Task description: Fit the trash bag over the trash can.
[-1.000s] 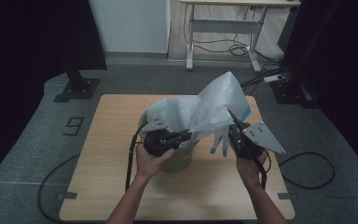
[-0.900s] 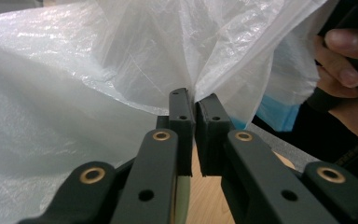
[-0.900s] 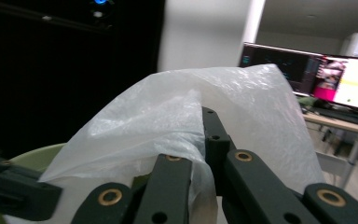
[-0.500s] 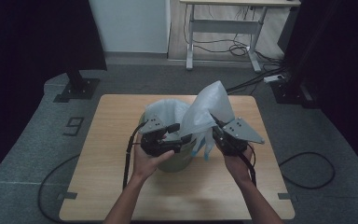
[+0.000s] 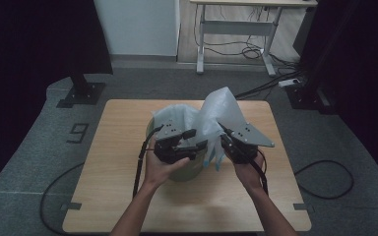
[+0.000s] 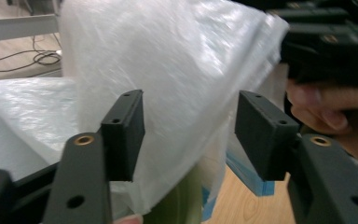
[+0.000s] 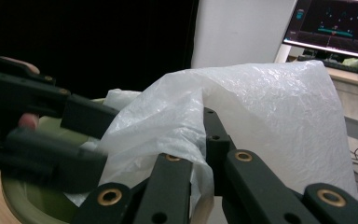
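Plastic bag [image 5: 216, 115] is held clenched in right claw [image 5: 225, 139] above green bin [image 5: 189, 169] | left claw [image 5: 197, 139], just opened, is spread around bag's fold, unpressed | on bench [image 5: 128, 147]

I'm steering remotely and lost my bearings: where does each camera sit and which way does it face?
High view: above the person's side, looking forward and down on the wooden table; both forearms, left gripper, right gripper.
Left gripper view: rides that gripper, facing the thin white plastic bag between its open jaws; the other hand beyond.
Right gripper view: along jaws shut on the bag; left gripper opposite.
All share the bag and the round green bin.
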The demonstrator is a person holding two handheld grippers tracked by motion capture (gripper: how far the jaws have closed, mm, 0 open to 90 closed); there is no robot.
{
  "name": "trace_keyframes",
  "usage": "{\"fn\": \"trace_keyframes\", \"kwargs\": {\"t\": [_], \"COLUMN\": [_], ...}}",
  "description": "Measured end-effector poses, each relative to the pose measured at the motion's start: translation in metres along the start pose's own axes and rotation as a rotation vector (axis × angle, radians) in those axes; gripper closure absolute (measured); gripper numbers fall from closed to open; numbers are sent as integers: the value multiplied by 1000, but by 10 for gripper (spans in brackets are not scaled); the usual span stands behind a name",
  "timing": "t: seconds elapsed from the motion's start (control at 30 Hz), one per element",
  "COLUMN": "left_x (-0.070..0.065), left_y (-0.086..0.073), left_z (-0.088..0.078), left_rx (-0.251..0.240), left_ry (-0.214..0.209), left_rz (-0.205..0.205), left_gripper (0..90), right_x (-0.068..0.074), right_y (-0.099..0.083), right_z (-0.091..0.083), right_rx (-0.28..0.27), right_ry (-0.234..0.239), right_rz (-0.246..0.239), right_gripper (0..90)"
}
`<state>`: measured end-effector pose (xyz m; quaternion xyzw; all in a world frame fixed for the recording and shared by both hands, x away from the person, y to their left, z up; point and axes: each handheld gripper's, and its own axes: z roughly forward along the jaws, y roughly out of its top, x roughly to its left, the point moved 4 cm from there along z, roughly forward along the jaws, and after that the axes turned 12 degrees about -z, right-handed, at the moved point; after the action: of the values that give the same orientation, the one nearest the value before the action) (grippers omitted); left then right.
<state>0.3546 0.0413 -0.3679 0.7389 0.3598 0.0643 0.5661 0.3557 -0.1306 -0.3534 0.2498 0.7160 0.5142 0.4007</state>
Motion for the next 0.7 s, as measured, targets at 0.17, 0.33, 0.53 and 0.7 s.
{"fn": "trace_keyframes", "kwargs": {"t": [0.17, 0.33, 0.53, 0.7], "left_x": [6, 9, 13, 22], "left_y": [1, 0, 0, 4], "left_z": [2, 9, 11, -1], "left_rx": [-6, 2, 7, -34], "left_ry": [17, 2, -14, 12], "left_rz": [-30, -72, -102, -123], "left_gripper": [535, 753, 897, 898], "right_x": [-2, 1, 5, 26], "right_y": [-1, -4, -13, -42], "right_z": [-2, -1, 0, -18], "right_rx": [-9, -9, -1, 2], "right_ry": [19, 43, 46, 45], "right_rz": [30, 40, 38, 82], "right_gripper": [884, 869, 660, 335]}}
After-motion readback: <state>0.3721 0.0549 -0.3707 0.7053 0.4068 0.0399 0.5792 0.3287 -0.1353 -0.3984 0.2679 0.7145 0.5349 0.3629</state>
